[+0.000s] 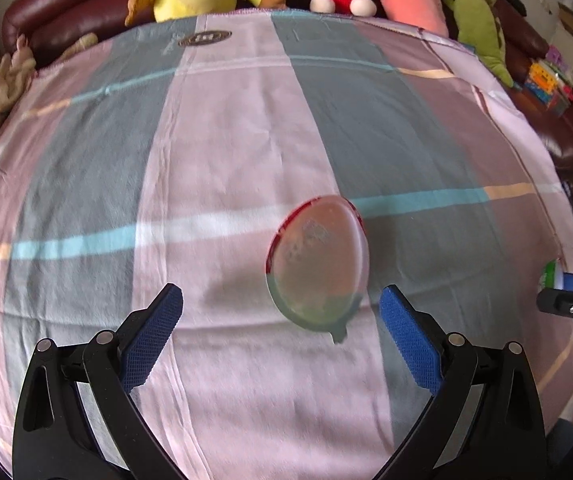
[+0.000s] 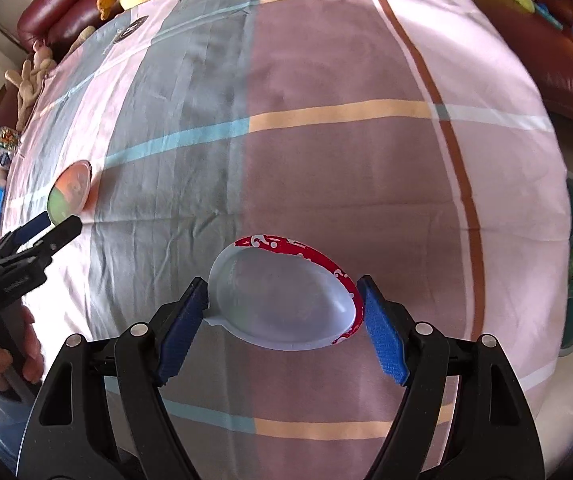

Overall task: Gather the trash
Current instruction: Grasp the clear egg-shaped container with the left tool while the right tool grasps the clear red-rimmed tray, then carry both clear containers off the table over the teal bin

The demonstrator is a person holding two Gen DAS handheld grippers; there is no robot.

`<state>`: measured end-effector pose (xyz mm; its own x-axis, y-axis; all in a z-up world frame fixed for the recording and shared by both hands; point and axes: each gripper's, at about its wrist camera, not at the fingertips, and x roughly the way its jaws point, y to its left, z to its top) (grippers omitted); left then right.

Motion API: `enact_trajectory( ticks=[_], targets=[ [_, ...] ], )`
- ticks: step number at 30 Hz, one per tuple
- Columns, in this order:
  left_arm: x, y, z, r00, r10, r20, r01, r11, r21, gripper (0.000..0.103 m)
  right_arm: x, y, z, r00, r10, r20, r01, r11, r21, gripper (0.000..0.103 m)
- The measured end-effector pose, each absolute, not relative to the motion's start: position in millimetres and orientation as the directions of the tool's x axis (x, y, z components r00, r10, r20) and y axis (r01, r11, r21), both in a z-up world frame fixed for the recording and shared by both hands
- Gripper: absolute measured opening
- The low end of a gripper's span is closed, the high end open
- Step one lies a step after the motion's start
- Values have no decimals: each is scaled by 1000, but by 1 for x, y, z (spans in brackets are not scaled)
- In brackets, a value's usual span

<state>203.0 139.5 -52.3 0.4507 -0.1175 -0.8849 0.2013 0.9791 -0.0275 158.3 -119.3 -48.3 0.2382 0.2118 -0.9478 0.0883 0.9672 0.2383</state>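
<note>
While both empty jelly cups are still lying on the striped cloth (image 2: 326, 80), the left gripper (image 1: 282, 320), fingers wide, is hovering near one cup (image 1: 318, 264) and the right gripper (image 2: 284, 316) is bracketing the other cup (image 2: 282, 304) unclosed, so collecting looks barely begun.

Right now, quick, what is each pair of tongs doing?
Left tongs: open, empty, around the lid with the red-green rim.
Right tongs: open, straddling the red-rimmed lid, not clamped.
</note>
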Motion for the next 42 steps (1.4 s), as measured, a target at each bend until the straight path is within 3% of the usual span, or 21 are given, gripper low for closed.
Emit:
enact_trajectory(
  ticks=[6, 9, 12, 14, 15, 25, 42],
  targets=[
    [206, 134, -52, 470, -114, -875, 209, 978, -15, 98, 164, -115, -48, 244, 227, -943, 70, 966, 251, 73],
    [207, 126, -53, 466, -110, -878, 229, 973, 0, 90, 166, -113, -50, 239, 242, -940, 69, 962, 265, 73],
    [209, 122, -57, 451, -114, -885, 236, 972, -5, 76, 167, -112, -54, 232, 251, -940, 77, 958, 275, 73],
    [208, 120, -56, 469, -86, -879, 224, 974, 25, 55, 166, -114, -55, 232, 256, -939, 79, 957, 280, 73],
    [208, 120, -54, 471, -88, -878, 221, 975, 20, 52, 165, -115, -55, 233, 258, -938, 81, 956, 283, 73],
    [197, 109, -43, 460, -135, -878, 206, 978, -43, 52, 155, -132, -49, 257, 275, -927, 103, 945, 309, 73],
    [165, 13, -26, 430, -226, -874, 345, 936, -73, 52, 119, -204, -27, 350, 266, -898, 196, 917, 348, 73]
  ],
)
